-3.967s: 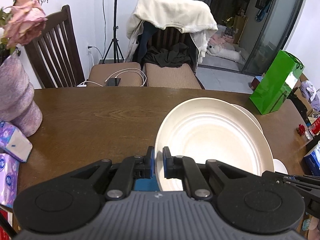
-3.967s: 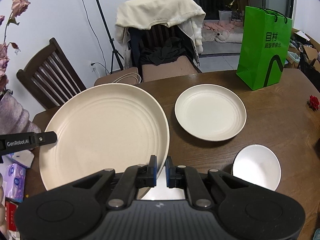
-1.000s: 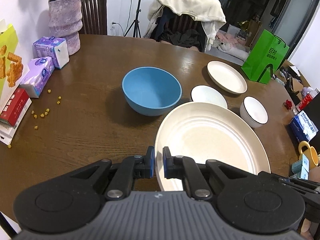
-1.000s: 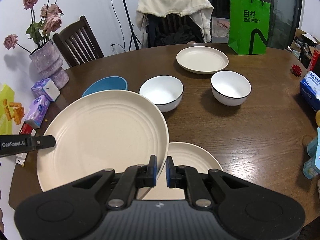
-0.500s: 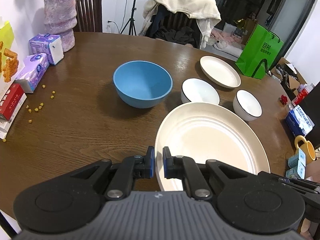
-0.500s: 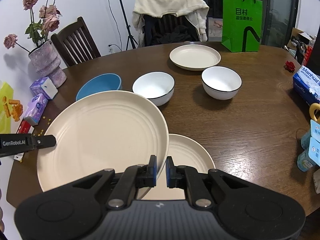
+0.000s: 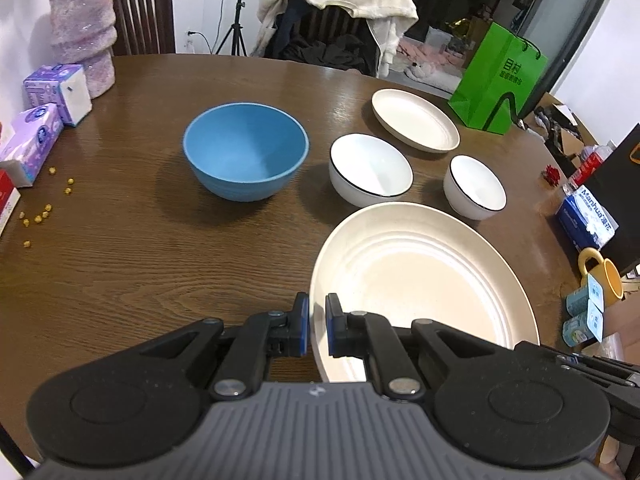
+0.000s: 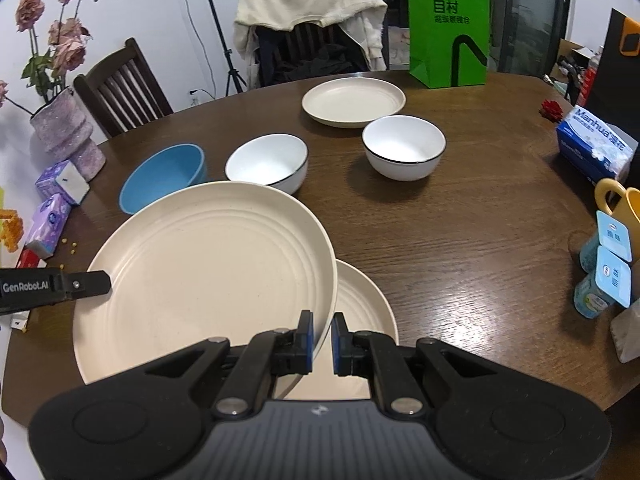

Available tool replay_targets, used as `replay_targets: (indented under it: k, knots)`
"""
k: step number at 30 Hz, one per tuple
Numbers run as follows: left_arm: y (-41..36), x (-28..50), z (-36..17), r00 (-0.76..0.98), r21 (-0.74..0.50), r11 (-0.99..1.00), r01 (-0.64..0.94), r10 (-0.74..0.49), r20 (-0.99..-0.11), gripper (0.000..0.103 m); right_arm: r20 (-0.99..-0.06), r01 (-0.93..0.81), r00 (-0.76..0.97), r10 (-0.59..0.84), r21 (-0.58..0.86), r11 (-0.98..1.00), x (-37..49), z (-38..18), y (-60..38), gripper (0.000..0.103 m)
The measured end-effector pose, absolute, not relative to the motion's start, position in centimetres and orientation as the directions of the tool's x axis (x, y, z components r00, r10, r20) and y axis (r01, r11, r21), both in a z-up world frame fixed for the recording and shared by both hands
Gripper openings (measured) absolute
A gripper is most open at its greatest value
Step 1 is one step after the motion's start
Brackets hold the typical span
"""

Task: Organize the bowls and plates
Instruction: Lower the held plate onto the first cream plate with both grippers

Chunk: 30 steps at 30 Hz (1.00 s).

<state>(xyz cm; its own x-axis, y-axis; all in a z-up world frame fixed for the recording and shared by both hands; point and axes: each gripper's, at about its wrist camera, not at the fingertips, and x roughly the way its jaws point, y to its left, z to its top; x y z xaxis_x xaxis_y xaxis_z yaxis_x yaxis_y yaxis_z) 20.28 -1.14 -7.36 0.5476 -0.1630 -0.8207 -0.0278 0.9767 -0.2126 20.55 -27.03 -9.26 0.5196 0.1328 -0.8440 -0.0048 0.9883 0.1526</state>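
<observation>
A large cream plate (image 7: 420,280) (image 8: 200,272) hangs above the table, held by both grippers. My left gripper (image 7: 316,328) is shut on its left rim. My right gripper (image 8: 322,340) is shut on its right rim. Under it, near the table's front edge, lies a smaller cream plate (image 8: 360,304), partly hidden. Beyond stand a blue bowl (image 7: 246,156) (image 8: 160,176), two white black-rimmed bowls (image 7: 370,168) (image 7: 476,186) and another cream plate (image 7: 414,124) further back.
A green paper bag (image 8: 448,28) stands at the back. Along the left edge are a pink vase (image 7: 82,36), tissue packs (image 7: 56,92) and scattered yellow crumbs (image 7: 38,212). On the right are a tissue box (image 8: 596,142), a yellow mug (image 8: 618,204) and small bottles (image 8: 604,276).
Both grippers have carried the large plate a little to the right and slightly lower; the bowls have slid left in both views. Both grips are unchanged.
</observation>
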Motion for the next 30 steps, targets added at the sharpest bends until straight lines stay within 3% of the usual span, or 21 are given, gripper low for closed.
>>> replay_targets:
  k: [30]
  knots:
    - [-4.2,23.2,-11.8,0.459,-0.200,0.978,0.051,-0.201,-0.865,0.009,-0.887,0.083,0.457,0.066,0.116,0.990,21.7,-12.9,-29.7,0.009]
